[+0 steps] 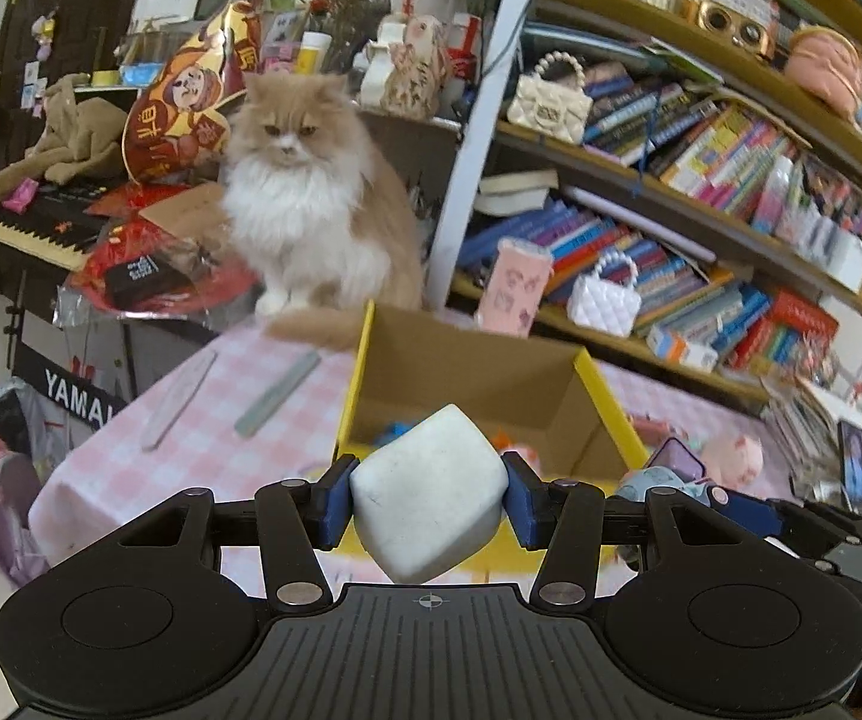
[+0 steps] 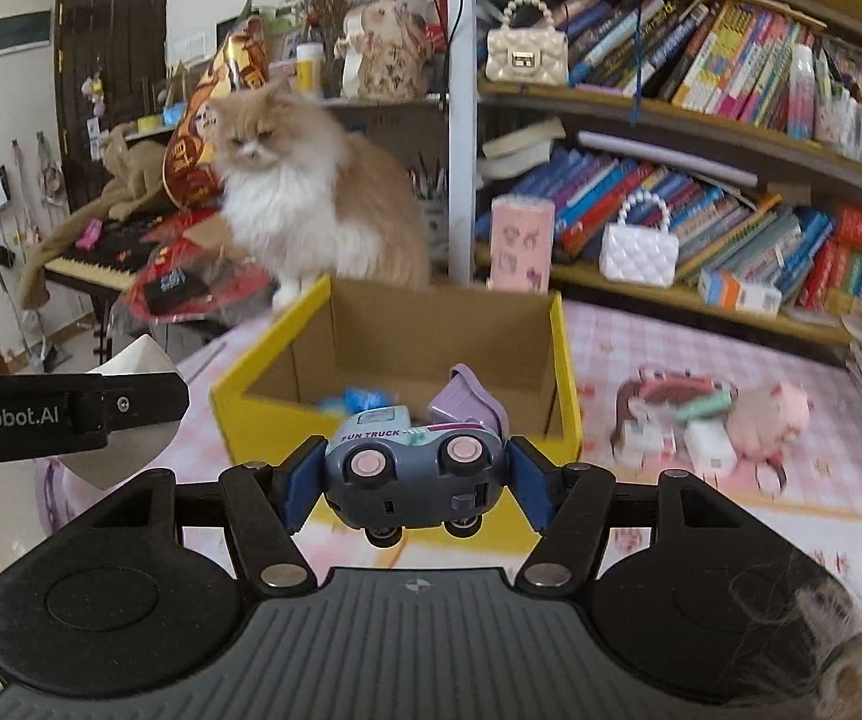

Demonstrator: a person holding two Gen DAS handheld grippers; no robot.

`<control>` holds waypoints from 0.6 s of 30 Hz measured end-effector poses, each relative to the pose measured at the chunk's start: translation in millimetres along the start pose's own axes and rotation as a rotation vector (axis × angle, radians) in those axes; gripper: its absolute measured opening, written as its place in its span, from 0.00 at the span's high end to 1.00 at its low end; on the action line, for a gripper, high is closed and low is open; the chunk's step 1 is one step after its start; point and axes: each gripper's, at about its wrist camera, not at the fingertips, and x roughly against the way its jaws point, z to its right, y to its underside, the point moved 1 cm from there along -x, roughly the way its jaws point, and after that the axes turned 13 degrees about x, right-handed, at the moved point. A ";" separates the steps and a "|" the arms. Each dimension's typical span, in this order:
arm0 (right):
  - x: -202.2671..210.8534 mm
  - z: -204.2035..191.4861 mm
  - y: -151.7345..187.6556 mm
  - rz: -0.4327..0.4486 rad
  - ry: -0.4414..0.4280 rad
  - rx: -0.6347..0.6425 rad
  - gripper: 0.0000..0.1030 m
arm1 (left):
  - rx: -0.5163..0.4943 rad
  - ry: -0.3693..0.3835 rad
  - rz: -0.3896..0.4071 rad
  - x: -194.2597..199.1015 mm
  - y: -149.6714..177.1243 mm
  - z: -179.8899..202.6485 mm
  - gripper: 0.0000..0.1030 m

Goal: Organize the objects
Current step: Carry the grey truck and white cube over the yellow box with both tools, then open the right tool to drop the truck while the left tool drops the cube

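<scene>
Table point(image 2: 701, 540) with the pink check cloth carries everything; bookshelf behind its far edge, keyboard off the left edge. A cat point(image 2: 305, 198) sits at the far-left corner, right behind the box, tail along the table's edge there.

Yellow cardboard box point(image 2: 263, 402) sits mid-table, open top, directly ahead of both of your grippers. Inside: something blue point(image 2: 359, 401) on the floor near the front wall, plus a spot of orange in the left wrist view; too blurred to name. Most of the floor looks free.

Your left gripper point(image 1: 428, 498) has its fingers clamped on a white faceted block point(image 1: 428, 489), held in the air just short of the box's near wall. Your right gripper point(image 2: 413, 483) has its fingers closed on the toy truck point(image 2: 413, 468), upside down, wheels toward the camera, long axis running across the fingers. It is also in the air, short of the near wall.

Key relation: the box opening lies straight forward and slightly below both loads. I judge you are about equally near with either hand, left hand off the near-left corner, right nearer the centre.

Leftovers: a pink plush point(image 2: 773, 414) and a small heap of toys point(image 2: 671, 414) lie on the table right of the box, closer to your right hand.

Risk, my guess: cat paws into the box.
</scene>
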 end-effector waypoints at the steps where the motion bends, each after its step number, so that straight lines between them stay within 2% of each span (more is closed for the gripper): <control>1: -5.4 3.6 -4.4 0.004 0.001 -0.003 0.40 | 0.004 0.000 0.005 -4.1 -4.0 2.3 0.52; 6: -41.3 22.0 -21.9 0.001 -0.009 0.002 0.40 | -0.050 -0.010 0.019 -32.6 -18.0 20.2 0.52; 12: -91.6 40.8 -30.1 -0.034 -0.045 0.040 0.40 | -0.062 -0.046 -0.020 -79.8 -27.1 32.8 0.52; 18: -142.1 55.2 -33.3 -0.093 -0.085 0.111 0.40 | -0.082 -0.124 -0.085 -128.5 -27.0 37.7 0.52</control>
